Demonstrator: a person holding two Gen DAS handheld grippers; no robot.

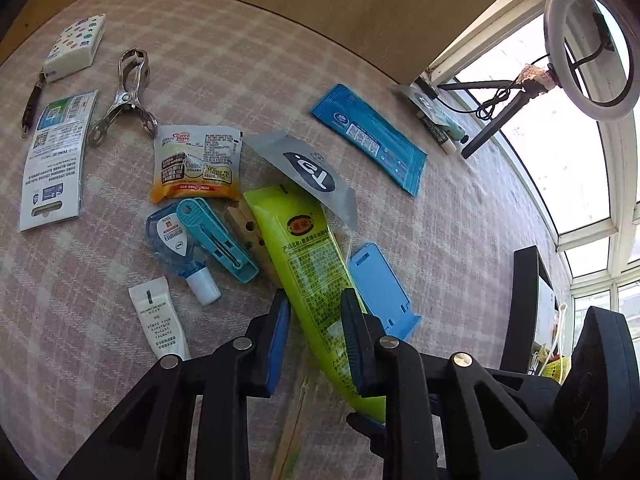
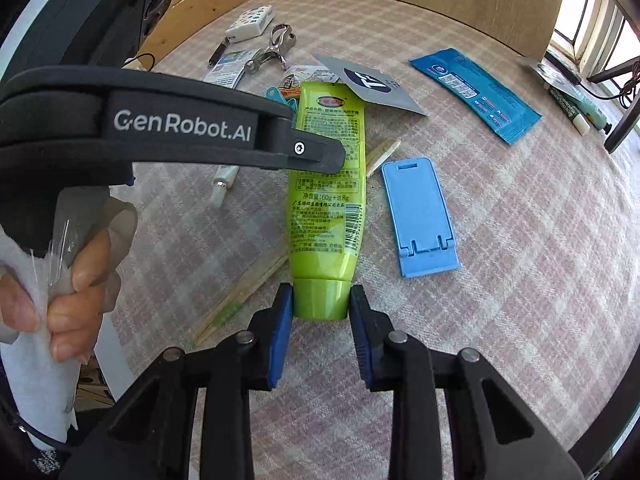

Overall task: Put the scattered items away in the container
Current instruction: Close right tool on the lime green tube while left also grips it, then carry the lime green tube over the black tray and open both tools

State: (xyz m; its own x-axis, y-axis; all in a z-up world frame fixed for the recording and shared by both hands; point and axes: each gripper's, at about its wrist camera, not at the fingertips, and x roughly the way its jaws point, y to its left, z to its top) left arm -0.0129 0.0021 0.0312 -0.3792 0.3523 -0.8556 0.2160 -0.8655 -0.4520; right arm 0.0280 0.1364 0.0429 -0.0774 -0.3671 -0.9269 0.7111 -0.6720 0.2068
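Note:
A lime-green hand-cream tube (image 1: 308, 264) lies on the checked tablecloth; it also shows in the right wrist view (image 2: 326, 184). My left gripper (image 1: 316, 308) is open with its jaws on either side of the tube's body. My right gripper (image 2: 322, 300) has its blue pads against both sides of the tube's cap. Scattered around are a blue phone stand (image 2: 420, 212), a blue wipes pack (image 1: 368, 136), a grey sachet (image 1: 308, 168), a coffee creamer packet (image 1: 196, 164), a correction tape (image 1: 176, 240), a teal clip (image 1: 216, 236) and a small white tube (image 1: 160, 320). No container is in view.
Metal pliers (image 1: 124, 96), a white card package (image 1: 52, 160), a white patterned box (image 1: 76, 44) and a pen (image 1: 32, 104) lie at the far left. Wooden chopsticks (image 2: 240, 292) lie beside the tube. A ring light (image 1: 588, 40) stands by the window. A wooden board (image 1: 320, 12) backs the table.

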